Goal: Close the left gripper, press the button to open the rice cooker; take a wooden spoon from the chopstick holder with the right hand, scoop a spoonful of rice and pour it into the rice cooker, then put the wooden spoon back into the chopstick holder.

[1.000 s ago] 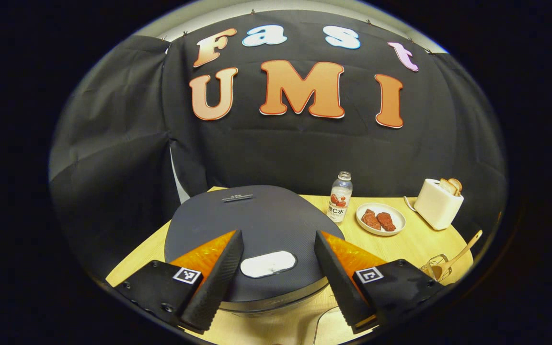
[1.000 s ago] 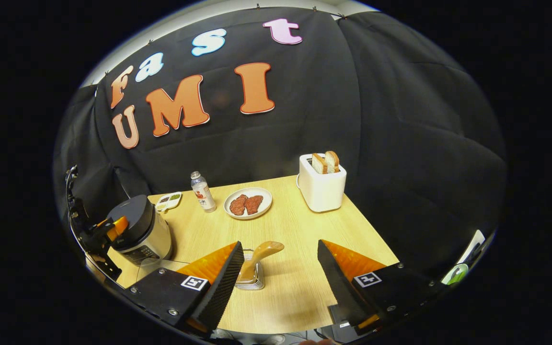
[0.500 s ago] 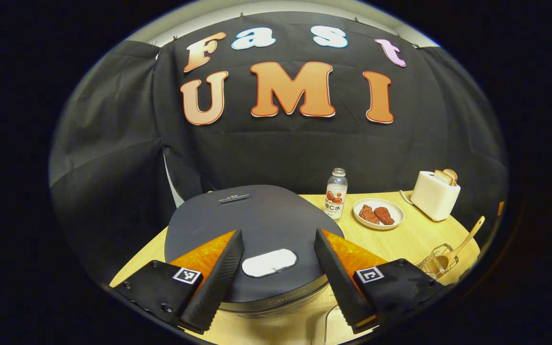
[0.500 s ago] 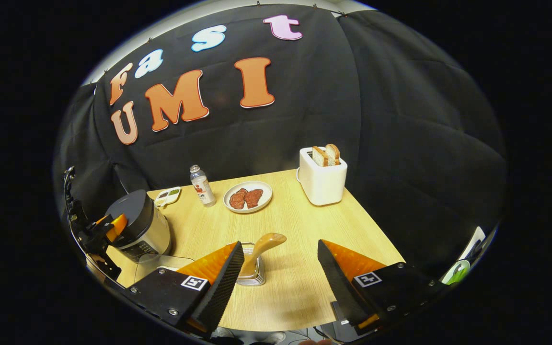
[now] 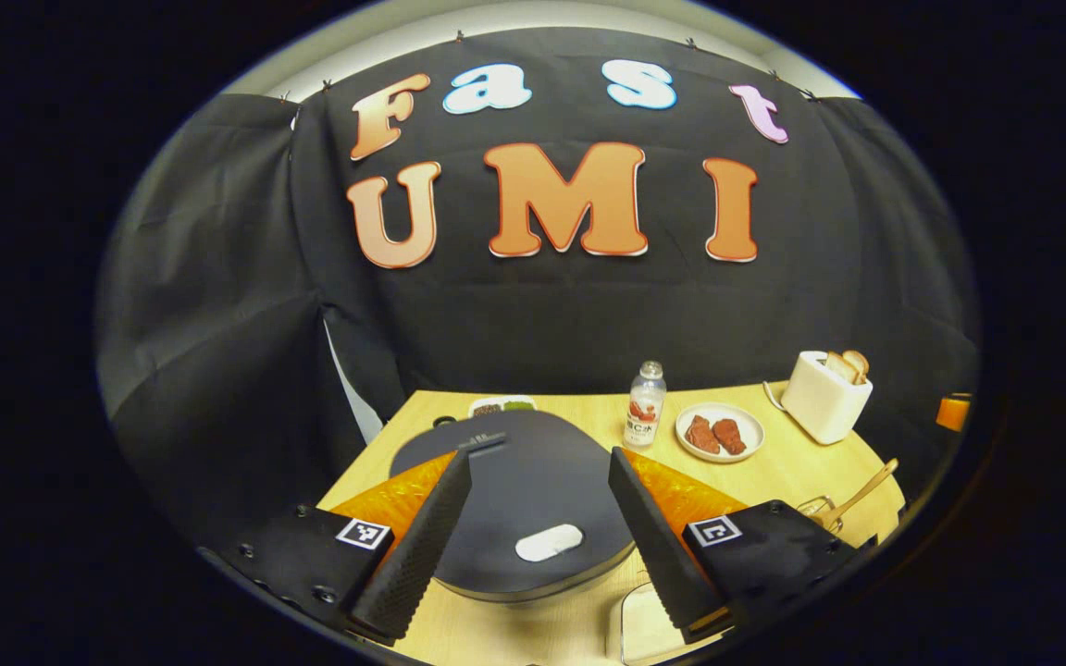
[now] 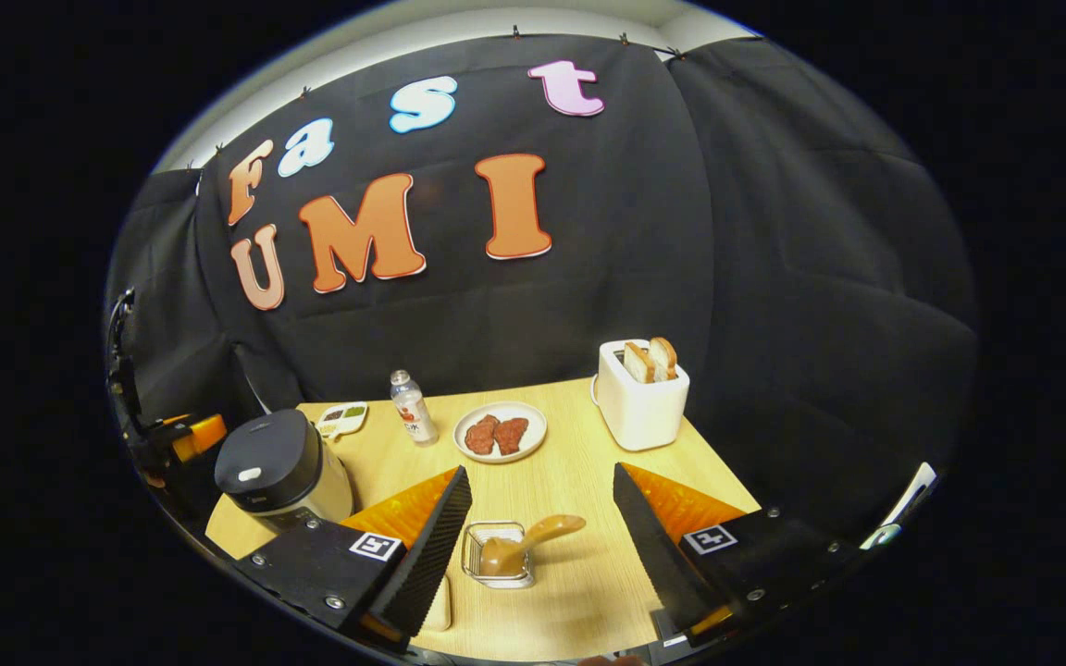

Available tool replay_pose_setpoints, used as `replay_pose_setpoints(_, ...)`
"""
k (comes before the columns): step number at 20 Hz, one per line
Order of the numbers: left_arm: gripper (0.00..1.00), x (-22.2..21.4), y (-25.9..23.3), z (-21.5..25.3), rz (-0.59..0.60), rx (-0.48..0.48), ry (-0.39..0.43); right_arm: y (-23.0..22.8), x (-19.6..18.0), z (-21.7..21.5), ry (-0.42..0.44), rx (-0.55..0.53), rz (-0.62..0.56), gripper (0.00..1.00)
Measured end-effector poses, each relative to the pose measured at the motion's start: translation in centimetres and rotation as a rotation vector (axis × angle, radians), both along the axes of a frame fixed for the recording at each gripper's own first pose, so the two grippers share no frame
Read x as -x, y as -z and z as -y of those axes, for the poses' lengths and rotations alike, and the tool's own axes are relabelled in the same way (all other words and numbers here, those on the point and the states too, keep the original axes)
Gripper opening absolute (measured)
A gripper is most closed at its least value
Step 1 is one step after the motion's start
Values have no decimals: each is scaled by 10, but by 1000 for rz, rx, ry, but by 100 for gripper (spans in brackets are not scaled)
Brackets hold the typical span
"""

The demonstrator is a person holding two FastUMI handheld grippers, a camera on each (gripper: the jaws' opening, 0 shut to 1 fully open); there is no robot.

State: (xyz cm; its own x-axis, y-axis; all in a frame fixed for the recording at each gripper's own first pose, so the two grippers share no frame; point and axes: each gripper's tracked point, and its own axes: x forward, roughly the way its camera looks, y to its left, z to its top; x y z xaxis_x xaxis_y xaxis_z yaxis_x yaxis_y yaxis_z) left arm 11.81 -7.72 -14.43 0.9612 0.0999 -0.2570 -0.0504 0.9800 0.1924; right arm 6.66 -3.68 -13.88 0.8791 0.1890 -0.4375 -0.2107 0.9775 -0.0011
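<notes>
In the left gripper view, the left gripper [image 5: 533,518] hangs above the rice cooker [image 5: 519,499] with its fingers spread wide and nothing between them. The cooker's dark lid is down, and its pale button [image 5: 549,543] sits on the near part of the lid, between the two fingers and untouched. In the right gripper view the same cooker [image 6: 278,472] stands at the left edge of the wooden table [image 6: 579,481], lid shut.

The right gripper [image 6: 538,532] is likewise spread open and empty. It is poised over the chopstick holder [image 6: 496,553], a small wire basket on the table. The wooden spoon [image 6: 524,544] rests in that holder, its handle tilted up toward the right. Neither finger touches spoon or holder.

Farther back on the table stand a small bottle [image 6: 411,409], a plate of red pieces [image 6: 500,432], and a white toaster [image 6: 641,396] with two slices of bread upright in it. A shallow dish [image 6: 341,417] lies behind the cooker; its contents are too small to identify, possibly grains.
</notes>
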Motion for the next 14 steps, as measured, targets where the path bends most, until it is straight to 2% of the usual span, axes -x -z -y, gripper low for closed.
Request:
replay_pose_setpoints(3,100,11,-55,-2,58,68,-4,-26,-12,-9,-22,6,54,95)
replay_pose_setpoints(4,96,16,-76,-6,87,72,-9,-37,-15,-13,-26,6,74,95)
replay_pose_setpoints(6,100,35,-116,-20,147,56,-19,-63,-19,-19,-35,-5,126,95)
replay_pose_setpoints(7,97,42,-132,-24,170,53,-25,-75,-19,-22,-40,-7,150,100)
replay_pose_setpoints(8,99,49,-146,-25,193,53,-27,-84,-20,-24,-42,-10,169,95)
replay_pose_setpoints(9,100,55,-161,-28,218,52,-30,-94,-20,-28,-51,-16,186,95)
replay_pose_setpoints(10,97,62,-172,-32,235,54,-31,-101,-20,-31,-55,-19,203,100)
replay_pose_setpoints(11,97,69,-182,-34,251,62,-32,-109,-20,-31,-55,-15,217,100)
replay_pose_setpoints(12,96,72,-188,-35,263,77,-29,-114,-19,-30,-53,-6,232,95)
replay_pose_setpoints(14,96,77,-198,-40,287,106,-26,-123,-19,-30,-56,7,263,95)
